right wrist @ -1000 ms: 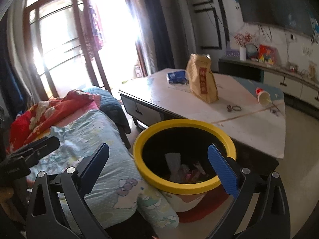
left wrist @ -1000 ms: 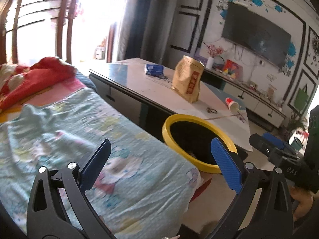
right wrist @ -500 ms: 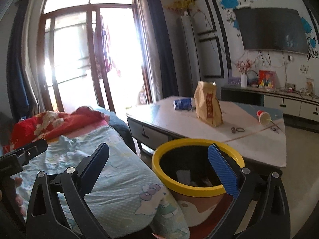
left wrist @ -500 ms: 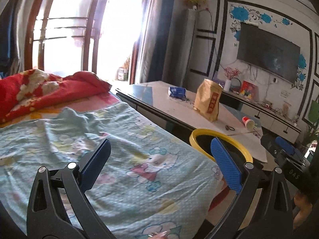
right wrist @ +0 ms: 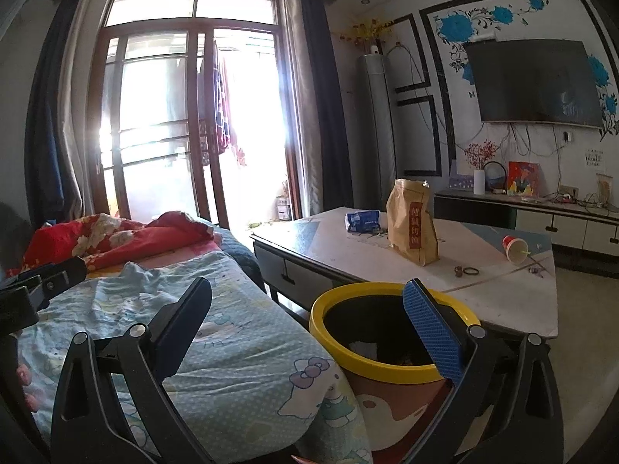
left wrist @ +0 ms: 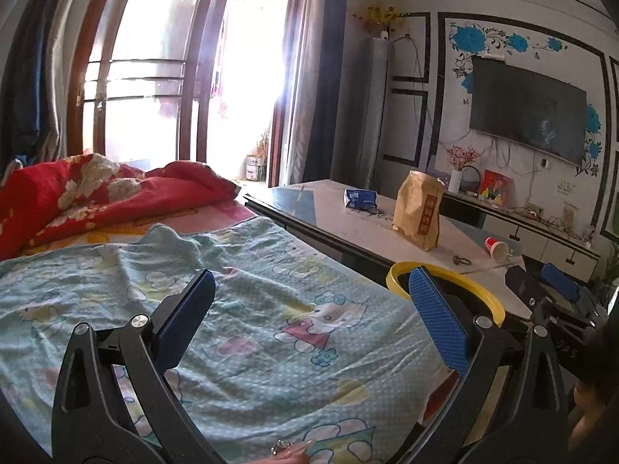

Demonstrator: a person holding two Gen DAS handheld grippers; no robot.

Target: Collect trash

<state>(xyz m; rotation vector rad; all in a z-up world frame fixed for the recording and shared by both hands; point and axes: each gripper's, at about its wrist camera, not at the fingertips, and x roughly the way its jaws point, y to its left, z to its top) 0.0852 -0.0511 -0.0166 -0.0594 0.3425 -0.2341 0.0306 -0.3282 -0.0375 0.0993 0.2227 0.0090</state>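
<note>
Yellow-rimmed bin [right wrist: 390, 363] between bed edge [right wrist: 309, 352] and table [right wrist: 503, 309].

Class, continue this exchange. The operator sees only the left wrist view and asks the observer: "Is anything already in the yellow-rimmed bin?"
Observer: Yes. The right wrist view looks down into the bin, and a white scrap lies inside.
Operator: What does the bin's body look like?
Observer: Brownish, with a pale cartoon figure on its side.
Operator: Does the table have storage?
Observer: Yes, drawers with dark handles on its near side.
</note>
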